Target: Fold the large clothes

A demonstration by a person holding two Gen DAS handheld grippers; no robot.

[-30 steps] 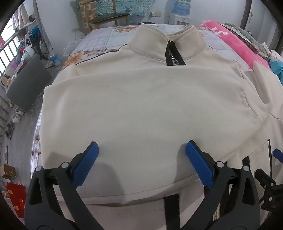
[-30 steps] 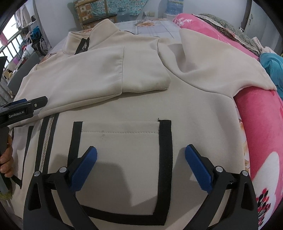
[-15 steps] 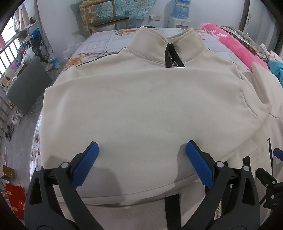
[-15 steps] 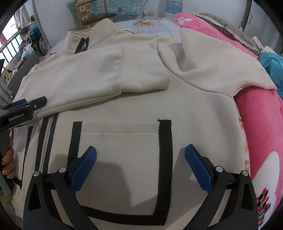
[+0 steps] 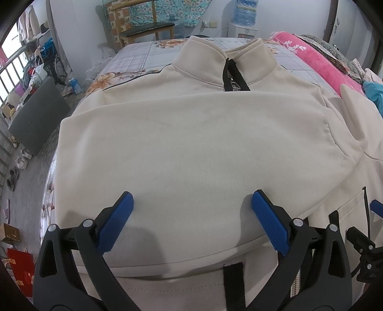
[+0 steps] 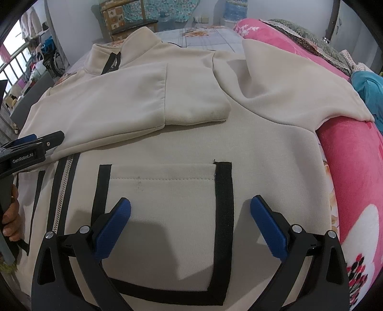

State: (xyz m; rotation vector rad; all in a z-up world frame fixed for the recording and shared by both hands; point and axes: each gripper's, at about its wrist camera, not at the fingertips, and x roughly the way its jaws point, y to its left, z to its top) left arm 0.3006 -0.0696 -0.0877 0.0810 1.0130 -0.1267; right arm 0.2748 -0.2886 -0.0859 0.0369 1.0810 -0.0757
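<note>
A cream zip jacket [image 5: 191,143] with black trim lies face up on the bed, collar [image 5: 225,59] at the far end. One sleeve [image 6: 119,102] is folded across the chest. The other sleeve [image 6: 287,81] spreads toward the pink blanket. My left gripper [image 5: 191,210] hovers open over the folded sleeve, nothing between its blue pads. My right gripper [image 6: 190,215] hovers open above the black-edged pocket [image 6: 162,191]. The left gripper [image 6: 31,150] also shows at the left edge of the right wrist view, held by a hand [image 6: 12,220].
A pink flowered blanket [image 6: 354,191] runs along the bed's right side, with teal cloth [image 6: 368,91] behind it. The bed sheet [image 5: 148,55] shows past the collar. A wooden bench [image 5: 146,26], a water dispenser [image 5: 244,21] and floor clutter with shoes [image 5: 16,167] stand left and behind.
Both grippers stay open and nearly still. The left wrist view has drawn back slightly, so more of the bed beyond the collar shows.
</note>
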